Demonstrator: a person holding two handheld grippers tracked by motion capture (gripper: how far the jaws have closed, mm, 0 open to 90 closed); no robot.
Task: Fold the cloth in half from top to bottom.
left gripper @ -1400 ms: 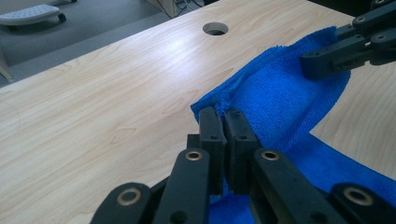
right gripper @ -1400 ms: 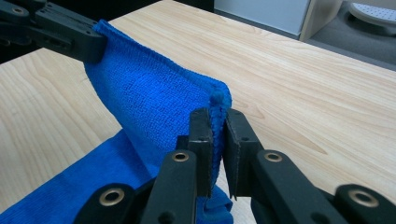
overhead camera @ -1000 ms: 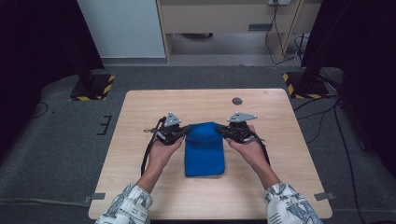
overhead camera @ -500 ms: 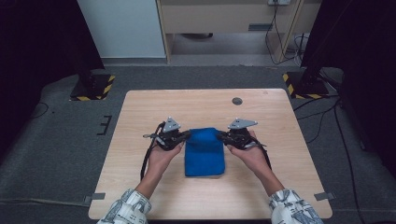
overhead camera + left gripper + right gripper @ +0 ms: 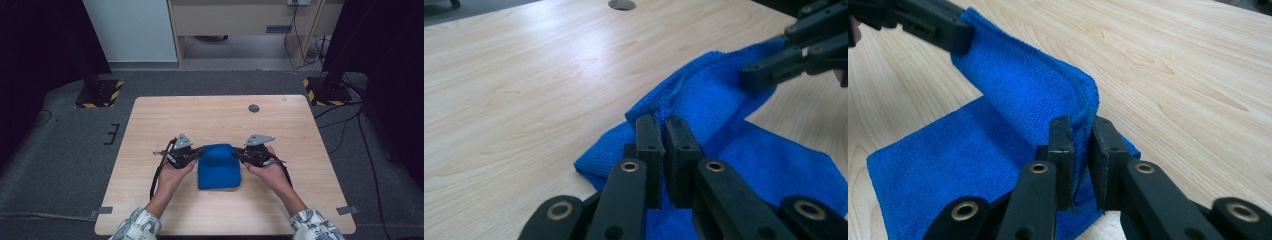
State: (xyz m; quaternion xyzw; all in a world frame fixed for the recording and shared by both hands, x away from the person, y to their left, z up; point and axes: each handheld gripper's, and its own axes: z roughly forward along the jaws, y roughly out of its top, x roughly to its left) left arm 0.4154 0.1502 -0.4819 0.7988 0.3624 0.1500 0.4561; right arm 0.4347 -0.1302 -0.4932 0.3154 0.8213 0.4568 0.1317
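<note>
A blue cloth point(image 5: 218, 166) lies folded on the wooden table point(image 5: 165, 119), its far edge lifted off the surface. My left gripper point(image 5: 200, 150) is shut on the cloth's far-left corner point(image 5: 651, 107), the jaws pinching the hem. At the far-right corner point(image 5: 1087, 105) my right gripper point(image 5: 237, 152) is shut on the cloth the same way. In the left gripper view the right gripper point(image 5: 758, 76) holds the raised edge farther off. In the right gripper view the left gripper point(image 5: 950, 36) grips the far end of that edge. The lower layer of cloth point(image 5: 953, 170) rests flat.
A round grey grommet point(image 5: 254, 108) sits in the table near its far edge. Bare wood surrounds the cloth on all sides. Black stands with yellow-striped bases point(image 5: 100, 93) are on the floor beyond the table's far corners.
Both grippers have drawn toward the person with the cloth's far edge held between them. The cloth now looks shorter front to back and lies closer to the near edge.
</note>
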